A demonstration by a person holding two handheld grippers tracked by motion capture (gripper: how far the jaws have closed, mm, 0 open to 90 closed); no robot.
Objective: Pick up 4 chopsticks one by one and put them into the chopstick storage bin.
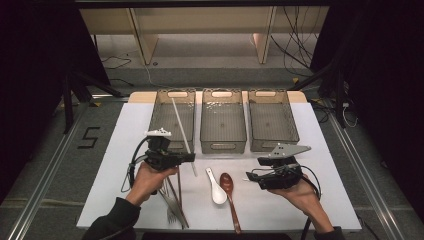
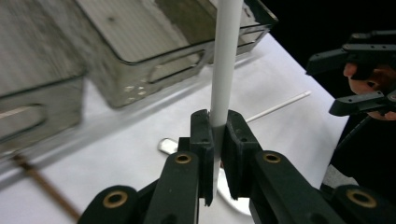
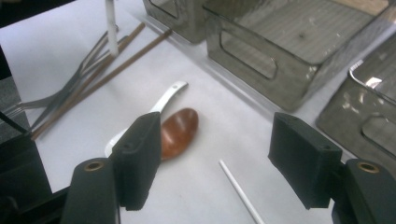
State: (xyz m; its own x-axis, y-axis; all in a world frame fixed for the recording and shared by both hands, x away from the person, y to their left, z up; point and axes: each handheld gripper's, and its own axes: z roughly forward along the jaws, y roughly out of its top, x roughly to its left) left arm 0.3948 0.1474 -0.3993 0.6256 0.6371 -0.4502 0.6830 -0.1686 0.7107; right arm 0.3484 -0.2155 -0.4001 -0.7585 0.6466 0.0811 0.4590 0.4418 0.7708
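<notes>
1. In front of the left bin (image 1: 172, 117), a white chopstick (image 1: 182, 129) is held by the left claw (image 1: 189, 158), its jaws clamped on the lower part of the stick, while the upper length leans over that bin.
2. Well to the right of the left bin, the right claw (image 1: 251, 176) is held with its jaws apart and nothing between them; a second white chopstick (image 3: 240, 192) lies on the tabletop (image 1: 125, 150) just below them.
3. The chopstick is judged to be light, stiff and smooth, hence likely to slip or swivel in a pinch; a hold nearer its middle is judged steadier than one at the end.
4. The stick is round, thin and matt white, probably plastic.
5. The left bin and its two neighbours are of smoky translucent plastic, with ribbed floors and cut-out handles.
6. In front of the left bin, metal forks (image 1: 172, 207) and dark brown chopsticks (image 3: 116, 49) are seen; right of these lie a glossy white spoon (image 1: 216, 187) and a reddish-brown spoon (image 1: 229, 192).
</notes>
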